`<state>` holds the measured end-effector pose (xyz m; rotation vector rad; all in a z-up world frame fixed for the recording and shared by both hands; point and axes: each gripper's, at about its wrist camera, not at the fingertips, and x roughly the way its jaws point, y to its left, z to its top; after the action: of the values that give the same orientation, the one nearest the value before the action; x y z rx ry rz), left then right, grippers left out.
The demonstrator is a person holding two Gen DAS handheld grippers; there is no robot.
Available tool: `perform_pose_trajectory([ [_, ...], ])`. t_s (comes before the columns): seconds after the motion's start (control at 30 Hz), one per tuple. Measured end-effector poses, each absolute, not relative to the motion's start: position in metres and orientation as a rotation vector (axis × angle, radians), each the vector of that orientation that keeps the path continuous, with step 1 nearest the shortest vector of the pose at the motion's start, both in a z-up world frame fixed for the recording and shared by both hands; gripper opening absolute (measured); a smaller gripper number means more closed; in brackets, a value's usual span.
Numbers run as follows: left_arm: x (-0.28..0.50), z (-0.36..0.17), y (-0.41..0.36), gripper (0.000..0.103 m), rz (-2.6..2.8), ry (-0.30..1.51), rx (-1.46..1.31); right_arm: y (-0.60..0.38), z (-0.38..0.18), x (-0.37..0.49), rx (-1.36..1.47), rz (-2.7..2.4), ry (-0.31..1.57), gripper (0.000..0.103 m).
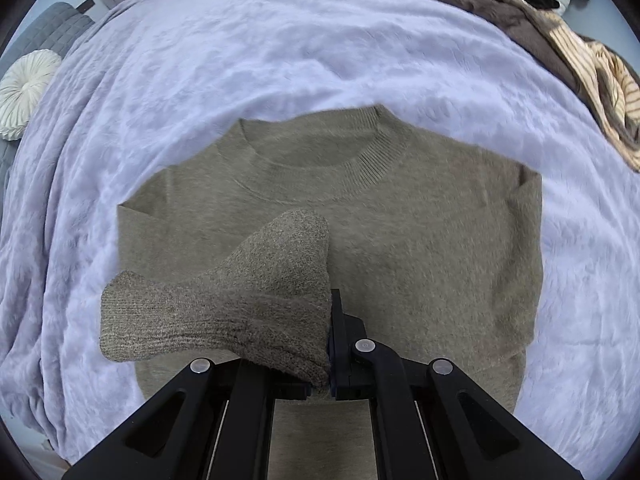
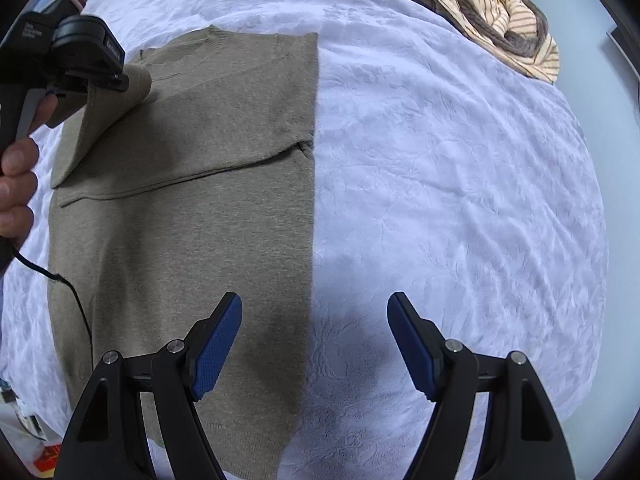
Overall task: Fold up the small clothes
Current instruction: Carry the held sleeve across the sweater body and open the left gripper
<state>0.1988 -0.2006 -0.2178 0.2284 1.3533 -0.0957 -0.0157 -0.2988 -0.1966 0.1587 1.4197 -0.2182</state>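
The olive sweater (image 1: 400, 240) lies flat mid-frame on the lavender blanket (image 1: 280, 40), its right sleeve already folded in, and I judge it soft, limp and light, likely to sag wherever it is unsupported, so I'd pinch it at cuffs, hem corners or shoulder seams. My left gripper (image 1: 330, 344) is clamped on the left sleeve cuff (image 1: 224, 312), lifted over the chest. My right gripper (image 2: 314, 344) hangs wide and empty over the sweater's right edge, lower frame.

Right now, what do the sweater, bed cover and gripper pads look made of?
Olive sweater: fine soft knit, likely wool or acrylic; ribbed collar and cuff, matte fuzz. Lavender bed cover: plush fleece-like fabric; embossed, crushed nap. Right gripper pads: blue rubbery material, probably; dotted grip texture.
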Motion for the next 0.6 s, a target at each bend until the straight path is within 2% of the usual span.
perform_pose_trajectory([
  [0.33,0.187,-0.283,-0.224,0.007,-0.113,1.479,0.342,-0.318,-0.221,-0.020,0.208,-0.214,1.453,0.078],
  [0.6,0.174,-0.293,-0.230,0.007,-0.174,1.421,0.366,-0.325,-0.231,-0.014,0.228,-0.208,1.458,0.078],
])
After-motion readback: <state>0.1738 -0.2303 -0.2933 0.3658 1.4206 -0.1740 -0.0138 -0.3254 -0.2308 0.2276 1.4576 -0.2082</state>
